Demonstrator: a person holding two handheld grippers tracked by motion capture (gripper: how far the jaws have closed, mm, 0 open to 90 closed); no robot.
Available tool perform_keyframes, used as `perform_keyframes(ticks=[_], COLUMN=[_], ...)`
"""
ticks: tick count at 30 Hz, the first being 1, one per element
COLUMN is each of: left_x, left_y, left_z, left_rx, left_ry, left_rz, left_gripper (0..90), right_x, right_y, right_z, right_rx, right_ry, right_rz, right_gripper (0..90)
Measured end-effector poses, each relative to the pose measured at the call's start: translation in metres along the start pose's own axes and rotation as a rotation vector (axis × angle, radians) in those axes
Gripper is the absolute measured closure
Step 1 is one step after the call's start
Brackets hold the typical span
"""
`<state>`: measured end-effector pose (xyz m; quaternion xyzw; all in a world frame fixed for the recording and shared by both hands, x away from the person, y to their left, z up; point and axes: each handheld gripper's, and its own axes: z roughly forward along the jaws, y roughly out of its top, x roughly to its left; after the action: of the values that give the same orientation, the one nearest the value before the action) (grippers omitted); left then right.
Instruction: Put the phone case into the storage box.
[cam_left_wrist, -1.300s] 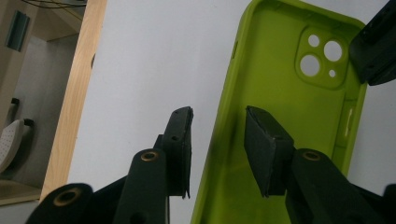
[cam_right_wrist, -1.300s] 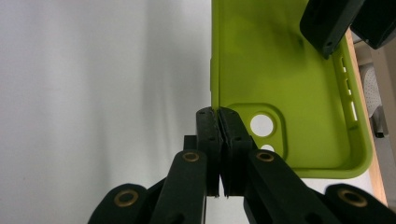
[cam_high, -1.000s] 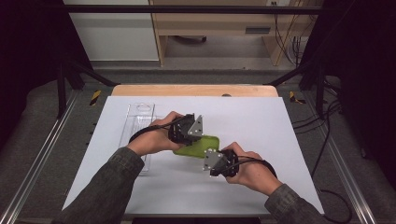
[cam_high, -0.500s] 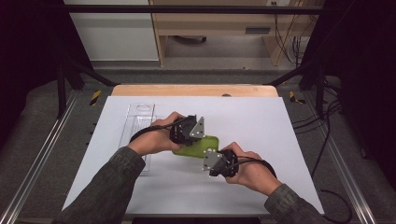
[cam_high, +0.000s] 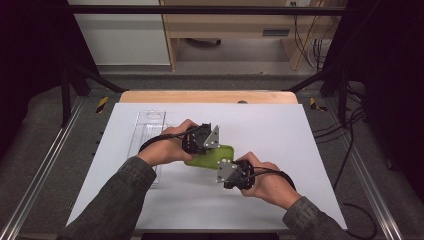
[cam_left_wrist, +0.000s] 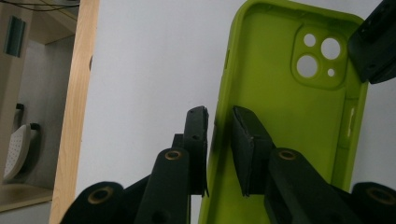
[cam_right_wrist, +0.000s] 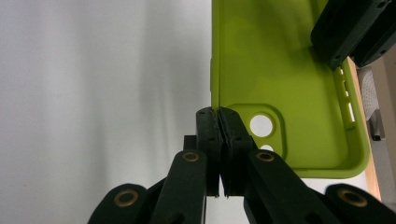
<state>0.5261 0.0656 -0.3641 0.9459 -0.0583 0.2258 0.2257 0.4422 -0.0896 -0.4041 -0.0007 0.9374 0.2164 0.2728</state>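
Pinching phone case (cam_right_wrist: 280, 70) rim: right gripper (cam_right_wrist: 218, 114) | left gripper (cam_left_wrist: 219, 116) closing astride opposite rim, seemingly untouched

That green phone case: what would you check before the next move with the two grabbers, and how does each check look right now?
1. Right gripper clamped on the phone case side wall: ok.
2. Left gripper straddles the opposite wall, its jaws just closing: ok.
3. Left pads pressing the wall: not ok, a gap shows.
4. Case open side up, camera cutout visible: ok.
5. White table bare around the case: ok.
6. Clear plastic tray apart from the case: ok.
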Motion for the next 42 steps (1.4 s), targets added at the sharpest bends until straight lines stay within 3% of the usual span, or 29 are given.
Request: perform_keyframes(ticks=[13, 32, 42], left_x=[0.0007, -0.0019, -0.0036], left_y=[-0.0016, -0.0013, 0.0003], left_z=[0.0010, 0.0011, -0.0005], left_rx=[0.006, 0.017, 0.022], left_ry=[-0.008, 0.006, 0.017], left_rz=[0.005, 0.046, 0.062], left_gripper=[82.0, 86.5, 87.1], right_x=[0.0002, 0.0002, -0.0017], right_y=[0.0024, 0.0023, 0.0003], right_z=[0.0002, -0.0001, 0.0012], right_rx=[0.002, 0.004, 0.007], right_ry=[0.002, 0.008, 0.027], right_rz=[-0.008, -0.013, 0.010], right_gripper=[87.9, 87.8, 87.6])
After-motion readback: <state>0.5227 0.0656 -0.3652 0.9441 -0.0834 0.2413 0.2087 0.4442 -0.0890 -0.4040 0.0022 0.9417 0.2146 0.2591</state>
